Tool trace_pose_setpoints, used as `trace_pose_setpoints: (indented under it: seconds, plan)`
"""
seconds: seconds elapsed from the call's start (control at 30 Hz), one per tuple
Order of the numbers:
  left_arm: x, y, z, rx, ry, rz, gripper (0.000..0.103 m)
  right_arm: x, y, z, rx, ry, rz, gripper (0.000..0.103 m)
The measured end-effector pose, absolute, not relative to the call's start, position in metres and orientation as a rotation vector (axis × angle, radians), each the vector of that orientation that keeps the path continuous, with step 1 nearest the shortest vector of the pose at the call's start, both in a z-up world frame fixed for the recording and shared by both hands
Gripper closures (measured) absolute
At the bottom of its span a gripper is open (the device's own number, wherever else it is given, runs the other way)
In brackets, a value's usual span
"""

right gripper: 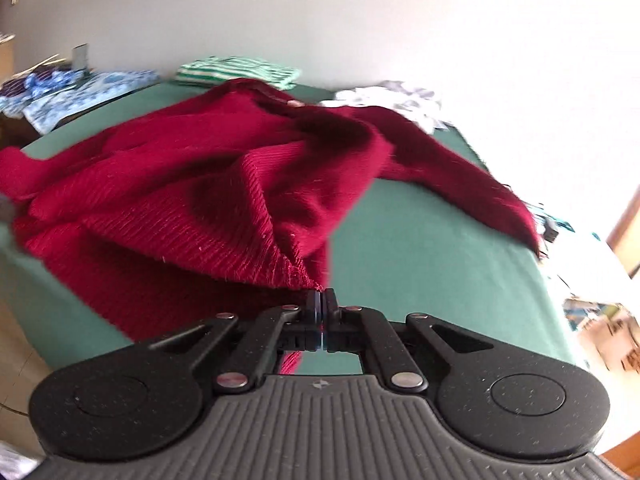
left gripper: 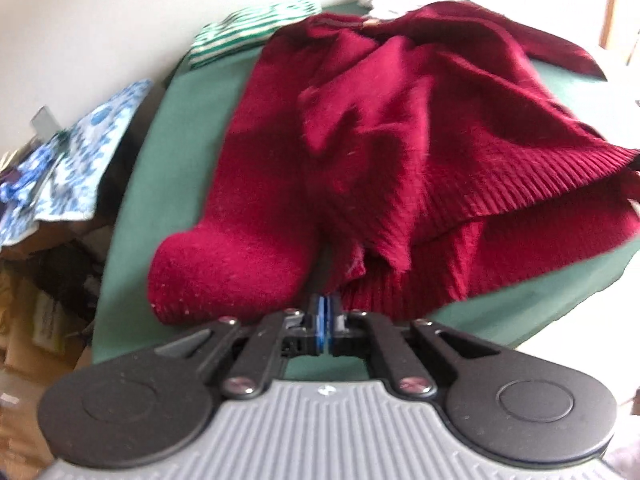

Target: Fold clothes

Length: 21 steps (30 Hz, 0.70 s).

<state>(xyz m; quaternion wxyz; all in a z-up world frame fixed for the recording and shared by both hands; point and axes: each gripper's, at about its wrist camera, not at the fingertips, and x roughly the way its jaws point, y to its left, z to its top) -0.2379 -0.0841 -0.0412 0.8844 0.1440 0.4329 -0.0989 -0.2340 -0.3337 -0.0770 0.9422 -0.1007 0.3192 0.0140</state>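
**Desk:** Sweater first: where does it lie against the two tongs?

**Photographer:** A crimson knit sweater [left gripper: 400, 152] sprawls rumpled across a green-covered table [left gripper: 180, 160]. From left to right: a cuffed sleeve end [left gripper: 224, 276] rests on the cloth just ahead and left of the left gripper [left gripper: 326, 308], whose jaws are fully closed at the ribbed hem; whether any knit is pinched between them cannot be told. Further right, the right gripper [right gripper: 320, 300] also stands closed, its tips touching a lifted corner of the ribbed hem [right gripper: 296, 268]; a grip on it cannot be confirmed.

**Desk:** Edges and room?

**Photographer:** Off the table's left edge, a blue-and-white patterned cloth [left gripper: 76, 152] lies on a cluttered surface. A folded green-striped garment [right gripper: 236, 70] sits at the far edge, a pale crumpled cloth [right gripper: 400, 100] at the far right corner. One sleeve [right gripper: 480, 200] trails to the right edge. Bare green cloth lies open right of the right gripper.
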Motion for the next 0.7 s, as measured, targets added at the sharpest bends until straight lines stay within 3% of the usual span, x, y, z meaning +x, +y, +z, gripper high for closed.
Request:
trace_pose_setpoints:
  seconds: [0.23,0.3,0.33,0.37,0.4,0.63,0.7]
  plan:
    - [-0.226,-0.089,-0.048,0.343,0.890,-0.175,0.101,-0.240,-0.332,-0.086,-0.167,0.684,-0.028,0.103]
    - [-0.224,-0.091,-0.045,0.346,0.866,-0.193,0.087,-0.241,-0.327,-0.083,-0.179,0.670,-0.032,0.092]
    - [-0.225,-0.092,-0.043,0.351,0.847,-0.210,0.082,-0.241,-0.325,-0.083,-0.186,0.664,-0.032,0.079]
    - [-0.226,-0.095,-0.042,0.367,0.831,-0.220,0.071,-0.241,-0.324,-0.082,-0.187,0.656,-0.033,0.061]
    - [-0.228,-0.099,-0.042,0.395,0.814,-0.220,0.068,-0.241,-0.323,-0.082,-0.180,0.652,-0.027,0.055]
    - [-0.222,-0.113,-0.057,0.517,0.790,-0.220,0.069,-0.236,-0.313,-0.092,-0.212,0.636,0.010,0.055]
    - [-0.215,-0.116,-0.060,0.515,0.771,-0.215,0.076,-0.231,-0.314,-0.096,-0.206,0.627,0.007,0.059]
